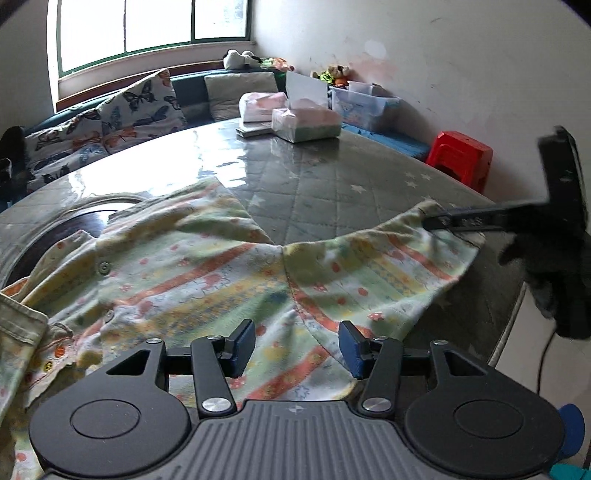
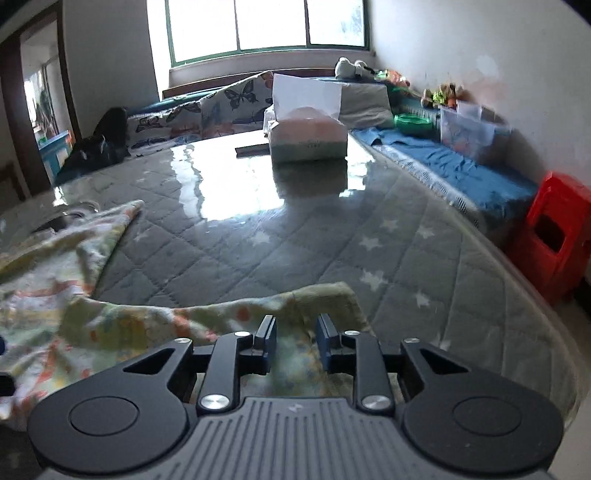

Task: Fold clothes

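left gripper (image 1: 297, 345) hovered low over the garment (image 1: 207, 273), fingers spread, gripping nothing | right gripper (image 2: 294, 341) reached in from the right, fingers pinched on the sleeve edge (image 2: 317, 295), lifting it | garment sprawled on the quilted table (image 1: 332, 177), tissue box (image 1: 306, 123) beyond

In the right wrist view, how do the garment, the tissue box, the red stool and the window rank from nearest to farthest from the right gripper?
1. Garment: between the right gripper's fingers, extending left.
2. Red stool: right, beside the table.
3. Tissue box: far end of the table, centre.
4. Window: back wall.
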Demonstrator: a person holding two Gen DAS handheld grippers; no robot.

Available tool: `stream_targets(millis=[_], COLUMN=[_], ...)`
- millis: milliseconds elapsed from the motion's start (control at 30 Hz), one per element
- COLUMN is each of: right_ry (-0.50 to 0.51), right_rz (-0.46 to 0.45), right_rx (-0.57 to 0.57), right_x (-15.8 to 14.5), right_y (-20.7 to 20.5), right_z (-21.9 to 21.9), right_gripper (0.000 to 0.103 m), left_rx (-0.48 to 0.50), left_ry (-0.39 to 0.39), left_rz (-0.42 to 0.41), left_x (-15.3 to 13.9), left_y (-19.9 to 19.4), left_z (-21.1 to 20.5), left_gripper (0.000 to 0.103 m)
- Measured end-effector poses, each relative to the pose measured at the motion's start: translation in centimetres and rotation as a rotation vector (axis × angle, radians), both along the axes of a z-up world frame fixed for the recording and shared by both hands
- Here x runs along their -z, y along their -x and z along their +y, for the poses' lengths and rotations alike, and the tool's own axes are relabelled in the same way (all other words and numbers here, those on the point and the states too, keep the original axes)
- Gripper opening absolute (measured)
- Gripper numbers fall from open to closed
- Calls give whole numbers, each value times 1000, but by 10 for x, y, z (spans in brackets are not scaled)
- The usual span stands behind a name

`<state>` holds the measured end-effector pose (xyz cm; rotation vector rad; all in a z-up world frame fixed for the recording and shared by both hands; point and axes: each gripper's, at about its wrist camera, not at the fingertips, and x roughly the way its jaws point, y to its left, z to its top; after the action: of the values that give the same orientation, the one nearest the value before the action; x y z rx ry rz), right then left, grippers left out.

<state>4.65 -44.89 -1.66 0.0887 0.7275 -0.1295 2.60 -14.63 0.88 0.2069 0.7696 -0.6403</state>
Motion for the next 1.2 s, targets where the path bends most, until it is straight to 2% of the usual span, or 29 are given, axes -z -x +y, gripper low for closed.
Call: stream_targets(millis=[133, 300, 400, 433, 500, 700, 900, 1033, 1067, 1133, 1167, 1200], right_ry=[24, 60, 59, 61, 56, 53, 53, 59, 60, 63, 63, 64], right_rz=[-8, -20, -5, -2, -7, -32, -40, -41, -42, -42, -45, -48], right_rx=[15, 17, 13, 12, 9, -38, -160, -251, -274, -320, -336, -352], right_x=[3, 6, 3, 1, -2, -15, -25, -29, -30, -31, -33, -34], right_y=[-20, -43, -47, -47, -46, -42, -43, -47, -47, -49, -50, -50], right_z=[-6, -10, -10, -9, -9, 7, 45, 75, 82, 97, 103, 109], right_gripper=[24, 24, 29, 33, 34, 43, 52, 54, 54, 54, 54, 54], left_rx=[9, -24, -100, -127, -206, -439, -536, -521, -520, -519, -522, -527], left_ry=[-1, 15, 36, 42, 43, -59, -140, -162, -166, -164, -151, -138], left_rz=[19, 35, 7, -3, -31, -138, -154, -141, -140, -137, -134, -132], left_x=[5, 7, 0, -3, -9, -11, 2, 13, 15, 18, 18, 17], left_y=[-2, -3, -5, -5, -10, -31, -51, -56, -57, -58, -59, -58], left_z=[-1, 10, 35, 43, 65, 117, 143, 144, 145, 149, 153, 157], left_gripper=[54, 54, 54, 54, 54, 54, 54, 53, 52, 34, 30, 16])
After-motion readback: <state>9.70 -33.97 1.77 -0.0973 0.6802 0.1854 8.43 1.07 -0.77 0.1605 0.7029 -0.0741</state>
